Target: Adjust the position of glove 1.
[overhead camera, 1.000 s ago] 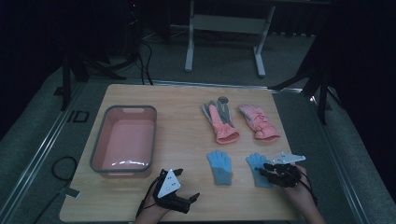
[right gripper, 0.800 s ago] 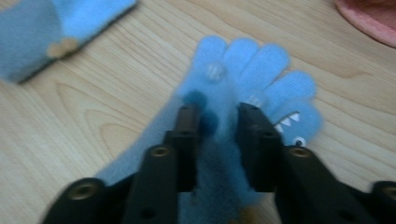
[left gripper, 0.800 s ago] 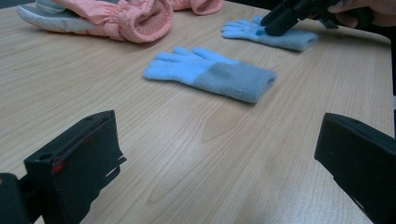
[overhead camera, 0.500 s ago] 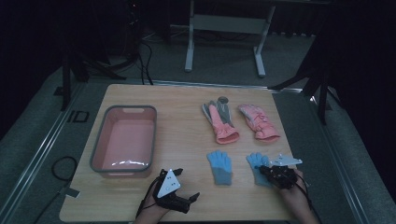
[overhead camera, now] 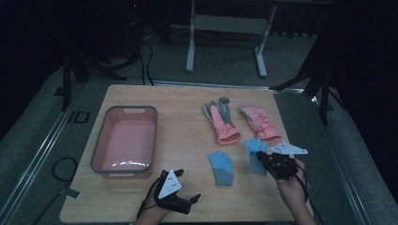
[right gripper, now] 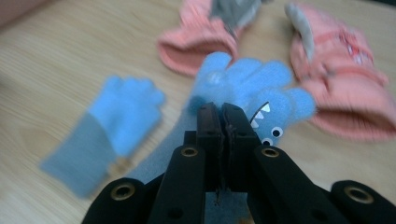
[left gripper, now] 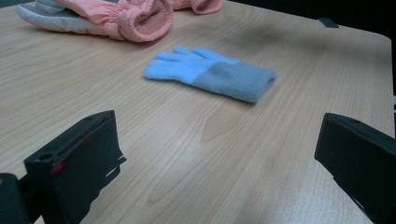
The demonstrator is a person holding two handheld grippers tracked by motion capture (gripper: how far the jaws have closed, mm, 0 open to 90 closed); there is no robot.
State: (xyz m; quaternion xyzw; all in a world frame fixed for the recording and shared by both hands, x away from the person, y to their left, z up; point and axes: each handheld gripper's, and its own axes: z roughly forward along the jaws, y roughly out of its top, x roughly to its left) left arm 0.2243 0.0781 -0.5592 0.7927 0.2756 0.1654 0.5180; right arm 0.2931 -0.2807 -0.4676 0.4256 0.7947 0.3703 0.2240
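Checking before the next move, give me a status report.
Right gripper shut on blue glove. Left gripper open, nothing between its jaws. Second blue glove flat on table. Nothing obstructing.

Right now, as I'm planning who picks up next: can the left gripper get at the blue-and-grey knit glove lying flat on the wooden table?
Probably yes. The left gripper stands open, and bare wooden table lies between its jaws and the blue-and-grey knit glove; nothing blocks the way.
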